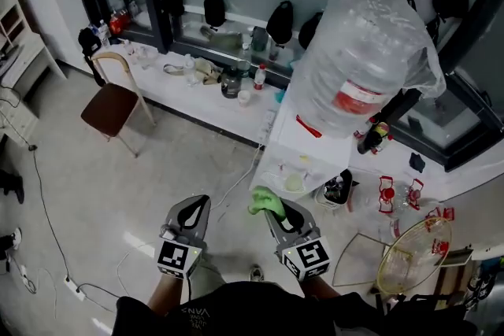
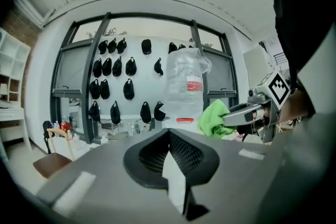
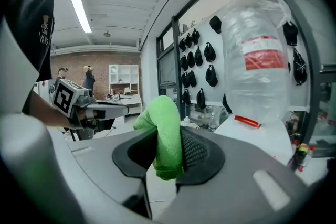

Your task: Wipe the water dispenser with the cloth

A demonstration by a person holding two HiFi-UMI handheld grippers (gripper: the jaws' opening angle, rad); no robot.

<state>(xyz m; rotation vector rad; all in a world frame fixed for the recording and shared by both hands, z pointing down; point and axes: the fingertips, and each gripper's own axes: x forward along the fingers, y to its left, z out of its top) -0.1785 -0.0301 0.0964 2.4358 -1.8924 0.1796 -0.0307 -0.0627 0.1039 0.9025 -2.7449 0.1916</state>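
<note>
The white water dispenser (image 1: 293,139) stands right of centre in the head view, carrying a big bottle (image 1: 364,63) wrapped in clear plastic. My right gripper (image 1: 272,208) is just in front of its lower front edge and is shut on a green cloth (image 1: 264,203). In the right gripper view the cloth (image 3: 165,131) is folded over and pinched between the jaws, with the bottle (image 3: 257,65) ahead to the right. My left gripper (image 1: 202,203) hangs to the left over the floor, shut and holding nothing. The left gripper view shows the bottle (image 2: 185,86) ahead and the cloth (image 2: 215,119) at right.
A brown chair (image 1: 114,102) stands at left by a long white counter (image 1: 161,86) cluttered with bottles. Black bags hang on the window wall. A dark bottle (image 1: 376,136) and a round wire guard (image 1: 413,252) are right of the dispenser. Cables (image 1: 47,224) run over the floor.
</note>
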